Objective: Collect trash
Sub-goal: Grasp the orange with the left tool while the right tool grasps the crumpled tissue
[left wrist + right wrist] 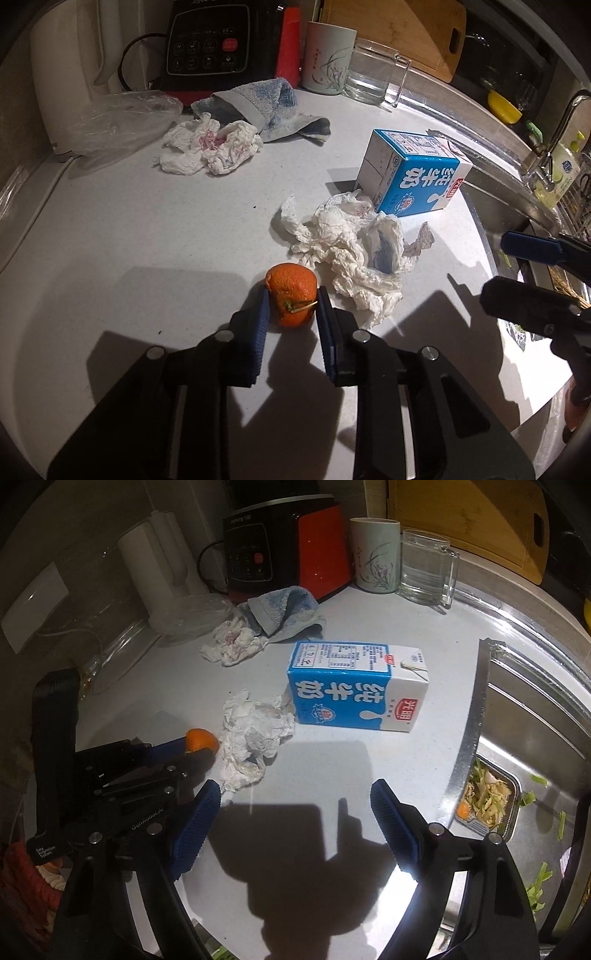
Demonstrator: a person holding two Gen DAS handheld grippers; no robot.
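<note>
My left gripper (291, 306) is shut on an orange peel (291, 299) standing on the white counter; the peel also shows in the right wrist view (201, 740). A crumpled white tissue (354, 254) lies just right of it, also seen from the right wrist (253, 734). A blue and white milk carton (413, 177) lies on its side beyond, in the right wrist view (354, 686) too. A second crumpled tissue (210, 147) lies farther back. My right gripper (295, 808) is open and empty above the counter, near the sink edge.
At the back stand a white kettle (62, 74), a clear plastic bag (122, 118), a black and red appliance (229, 40), a grey towel (266, 107), a cup (327, 59), a glass mug (373, 74) and a cutting board (406, 29). The sink (535, 716) at right holds a foil tray of scraps (484, 805).
</note>
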